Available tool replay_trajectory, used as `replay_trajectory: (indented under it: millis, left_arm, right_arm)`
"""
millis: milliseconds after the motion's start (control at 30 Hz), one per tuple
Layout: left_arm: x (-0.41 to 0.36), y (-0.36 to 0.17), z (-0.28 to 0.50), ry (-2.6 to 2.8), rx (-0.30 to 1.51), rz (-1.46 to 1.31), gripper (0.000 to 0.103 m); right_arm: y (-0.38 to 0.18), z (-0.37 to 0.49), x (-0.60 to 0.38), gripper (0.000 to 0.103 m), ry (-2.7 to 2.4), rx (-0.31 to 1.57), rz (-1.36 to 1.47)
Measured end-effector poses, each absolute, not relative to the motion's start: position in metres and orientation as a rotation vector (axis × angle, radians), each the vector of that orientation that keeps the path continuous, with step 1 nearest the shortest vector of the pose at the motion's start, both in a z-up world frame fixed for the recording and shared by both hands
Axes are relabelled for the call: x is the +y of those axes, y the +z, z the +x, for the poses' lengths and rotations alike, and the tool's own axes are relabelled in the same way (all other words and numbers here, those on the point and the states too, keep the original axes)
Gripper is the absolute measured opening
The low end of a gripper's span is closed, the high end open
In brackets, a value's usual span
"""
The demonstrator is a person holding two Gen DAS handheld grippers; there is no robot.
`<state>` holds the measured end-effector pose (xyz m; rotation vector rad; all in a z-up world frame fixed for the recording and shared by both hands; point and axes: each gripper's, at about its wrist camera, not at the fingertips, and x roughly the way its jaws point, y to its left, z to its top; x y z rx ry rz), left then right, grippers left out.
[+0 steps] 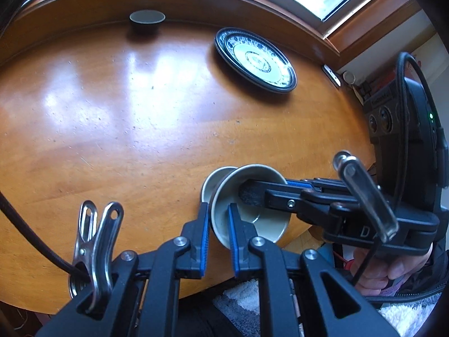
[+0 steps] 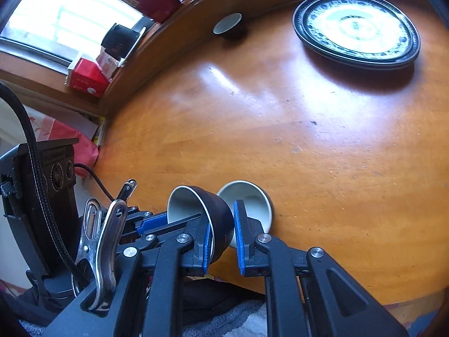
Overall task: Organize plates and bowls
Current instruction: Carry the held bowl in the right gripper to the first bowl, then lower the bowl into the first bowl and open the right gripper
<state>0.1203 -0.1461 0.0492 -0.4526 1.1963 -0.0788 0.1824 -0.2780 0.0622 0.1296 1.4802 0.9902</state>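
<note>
Ceramic, glazed, slick and brittle — my left gripper (image 1: 219,221) and right gripper (image 2: 223,236) are both nearly closed, each apparently pinching the tilted bowl (image 1: 249,213) by its thin rim wall. A second bowl (image 2: 249,199) sits just beyond it — near the worktop (image 1: 126,129) edge.

A home dining corner: a round wooden table (image 1: 140,118) is standing beside a window (image 2: 64,19), its sill (image 2: 56,90) holding red boxes (image 2: 87,77).
</note>
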Motion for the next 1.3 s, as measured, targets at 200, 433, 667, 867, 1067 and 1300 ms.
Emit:
replay_trajectory:
  millis: [200,433,667,867,1067,1300]
  left_arm:
    - [-0.153,0.039,0.123,-0.051,1.228,-0.439,0.016]
    - [-0.156,0.032,0.127,-0.021,1.237,-0.422,0.020]
    - [-0.155,0.025,0.129,-0.018,1.247,-0.443,0.024]
    - [-0.149,0.023,0.130,0.002,1.241,-0.450,0.026]
    - [-0.153,0.015,0.131,0.019,1.258,-0.432,0.025]
    - [-0.148,0.025,0.130,0.004,1.195,-0.440,0.025]
  right_arm:
    - [0.057,0.182,-0.281,0.016,0.963,1.511,0.101]
    - [0.051,0.184,-0.279,0.016,0.934,1.535,0.093]
    - [0.051,0.185,-0.279,0.016,0.916,1.546,0.096]
    - [0.053,0.189,-0.281,0.017,0.927,1.539,0.112]
    - [0.057,0.192,-0.284,0.016,0.927,1.507,0.115]
    - [0.049,0.196,-0.289,0.020,0.877,1.527,0.133]
